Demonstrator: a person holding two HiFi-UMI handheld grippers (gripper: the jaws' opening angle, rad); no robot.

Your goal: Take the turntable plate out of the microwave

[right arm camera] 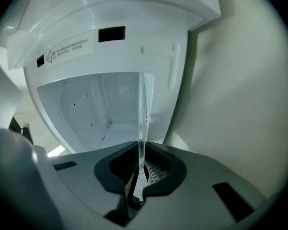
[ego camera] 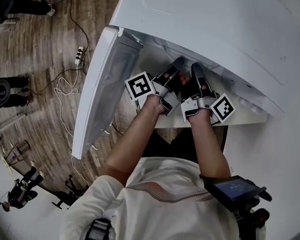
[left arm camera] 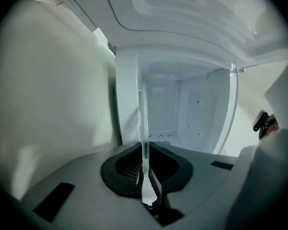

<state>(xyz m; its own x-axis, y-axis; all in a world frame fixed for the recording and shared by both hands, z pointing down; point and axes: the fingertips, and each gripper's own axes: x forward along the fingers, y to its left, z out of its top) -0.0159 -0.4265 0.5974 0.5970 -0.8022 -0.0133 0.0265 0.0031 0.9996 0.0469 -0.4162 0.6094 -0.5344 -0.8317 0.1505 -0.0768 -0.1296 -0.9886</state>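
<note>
Head view: your two forearms reach side by side into the white microwave (ego camera: 215, 24), whose door (ego camera: 105, 89) is swung open to the left. Left gripper (ego camera: 180, 62) and right gripper (ego camera: 195, 69) sit close together at the mouth of the cavity, tips tucked under the top edge. What they hold is hidden from here. Wood floor (ego camera: 40, 59) with a loose cable lies off to the left

Left gripper view: your jaws are clenched on the rim of the turntable plate (left arm camera: 143, 128), clear glass seen edge-on as a thin pale line. It runs from the dark pads (left arm camera: 129, 169) straight toward the white cavity (left arm camera: 197, 109) beyond. You cannot tell whether it rests on the cavity floor or is lifted off it

Right gripper view: same picture on your other side, with jaws clamped on the plate's rim and the glass edge-on between the pads. The plate stretches ahead into the cavity. A warning label (right arm camera: 72, 48) shows on the frame above the opening
</note>
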